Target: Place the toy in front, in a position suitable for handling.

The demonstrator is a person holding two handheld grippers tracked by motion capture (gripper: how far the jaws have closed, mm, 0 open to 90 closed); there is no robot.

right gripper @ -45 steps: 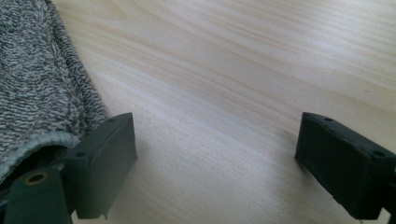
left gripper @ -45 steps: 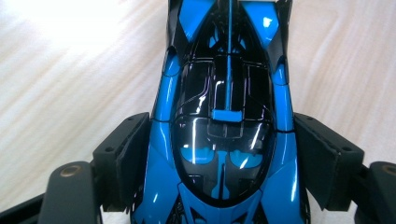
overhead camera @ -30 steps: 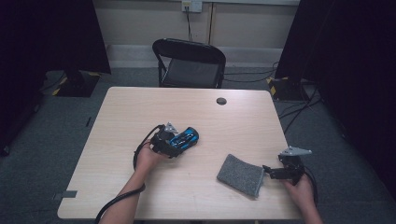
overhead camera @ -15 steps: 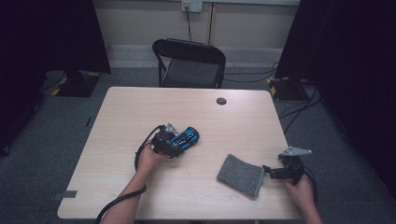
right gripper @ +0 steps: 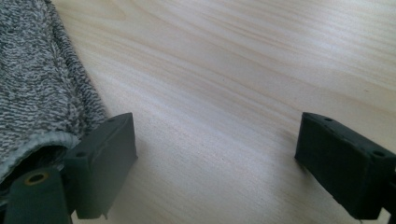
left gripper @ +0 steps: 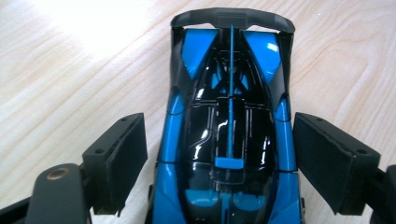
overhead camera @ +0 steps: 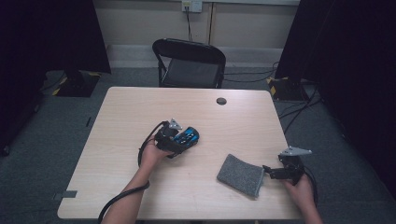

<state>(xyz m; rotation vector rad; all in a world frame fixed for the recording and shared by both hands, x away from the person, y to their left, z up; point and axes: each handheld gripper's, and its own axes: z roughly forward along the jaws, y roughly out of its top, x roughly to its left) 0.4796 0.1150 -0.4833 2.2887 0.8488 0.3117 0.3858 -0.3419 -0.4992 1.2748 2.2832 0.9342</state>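
Sitting near the middle of the table (overhead camera: 116, 154), the blue toy car (left gripper: 229, 135) is between the left gripper (left gripper: 219, 163) jaws, which have just been opening wider, gaps showing on both sides. Its front end is cut off in the left gripper view. Right gripper (right gripper: 215, 163) is spread wide over bare wood, grey cloth (right gripper: 37, 84) at its 9 o'clock, touching one jaw

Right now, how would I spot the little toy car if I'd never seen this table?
Start at the pale wooden table and look just left of its middle. There the blue and black toy car sits between the open jaws of the left gripper. It is glossy and bright, unlike the dull grey cloth lying nearer the right gripper.
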